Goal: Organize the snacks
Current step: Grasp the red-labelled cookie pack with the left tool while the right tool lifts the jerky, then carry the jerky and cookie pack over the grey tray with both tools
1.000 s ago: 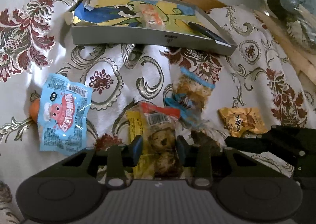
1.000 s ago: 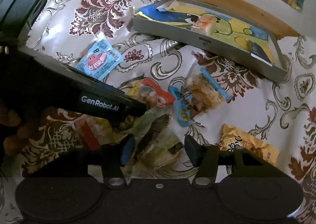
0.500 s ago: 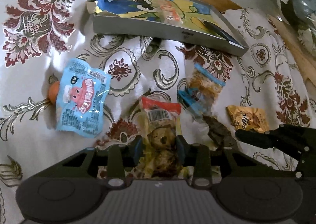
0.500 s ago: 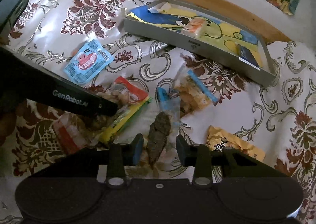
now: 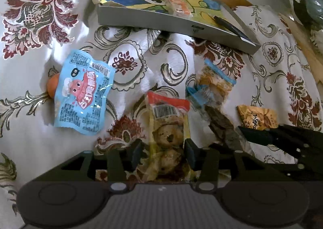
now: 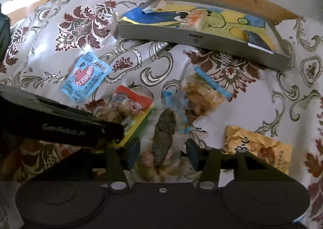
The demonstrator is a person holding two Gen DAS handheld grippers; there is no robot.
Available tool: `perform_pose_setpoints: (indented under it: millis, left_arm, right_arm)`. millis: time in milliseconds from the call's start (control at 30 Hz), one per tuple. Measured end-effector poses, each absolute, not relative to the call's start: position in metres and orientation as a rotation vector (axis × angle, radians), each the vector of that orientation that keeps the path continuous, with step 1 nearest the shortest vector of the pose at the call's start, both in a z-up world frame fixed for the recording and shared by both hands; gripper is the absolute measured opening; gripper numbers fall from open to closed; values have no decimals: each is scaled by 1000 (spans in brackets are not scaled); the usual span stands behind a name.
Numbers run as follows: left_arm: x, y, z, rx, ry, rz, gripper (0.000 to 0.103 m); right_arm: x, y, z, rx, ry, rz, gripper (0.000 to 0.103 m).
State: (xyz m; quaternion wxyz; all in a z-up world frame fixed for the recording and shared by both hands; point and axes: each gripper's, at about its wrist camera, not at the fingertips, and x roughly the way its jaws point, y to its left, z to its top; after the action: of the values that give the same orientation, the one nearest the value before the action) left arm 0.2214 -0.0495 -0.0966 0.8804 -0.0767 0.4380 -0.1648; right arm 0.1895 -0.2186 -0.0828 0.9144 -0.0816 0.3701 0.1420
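I am holding my left gripper point(image 5: 163, 151) half open astride the meatball pack point(image 5: 167, 128), not clamping it. My right gripper point(image 6: 163, 154) is likewise straddling the dark snack point(image 6: 163, 134). Both long axes are running straight ahead toward the tray point(image 6: 201, 40).

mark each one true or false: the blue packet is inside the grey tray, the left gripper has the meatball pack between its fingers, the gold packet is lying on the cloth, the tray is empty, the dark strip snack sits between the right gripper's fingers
1. The blue packet is inside the grey tray. False: it lies on the patterned cloth, well apart from the tray.
2. The left gripper has the meatball pack between its fingers. True.
3. The gold packet lies on the cloth. True.
4. The tray is empty. False: an orange-and-white wrapped snack and a dark blue item lie in it.
5. The dark strip snack sits between the fingers of the right gripper. True, with gaps on both sides.
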Motion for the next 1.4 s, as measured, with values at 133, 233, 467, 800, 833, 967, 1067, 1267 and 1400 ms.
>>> perform_pose_setpoints:
  millis: [133, 233, 467, 800, 833, 967, 1067, 1267, 1400]
  left_arm:
    - [222, -45, -95, -179, 912, -327, 44]
    - [223, -42, -95, -202, 912, -325, 43]
    - [219, -42, -91, -201, 898, -316, 41]
    - [207, -41, -82, -187, 872, -304, 39]
    - [205, -41, -81, -184, 869, -303, 39]
    - [197, -40, -77, -182, 861, -300, 38]
    - [192, -40, -75, -182, 854, -298, 38]
    - [180, -36, -69, -194, 827, -294, 38]
    - [174, -34, -64, -202, 803, -287, 38]
  right_arm:
    - [196, -215, -85, -159, 760, 299, 47]
    - [194, -213, -82, -172, 737, 301, 41]
    - [195, -213, -78, -163, 747, 301, 40]
    - [177, -187, -76, -414, 675, 271, 38]
    - [175, -185, -76, -437, 668, 273, 37]
    - [168, -178, -77, -511, 638, 273, 35]
    - [164, -176, -75, -535, 622, 270, 18]
    - [156, -177, -73, -535, 613, 269, 17]
    - [147, -173, -69, -584, 566, 256, 17]
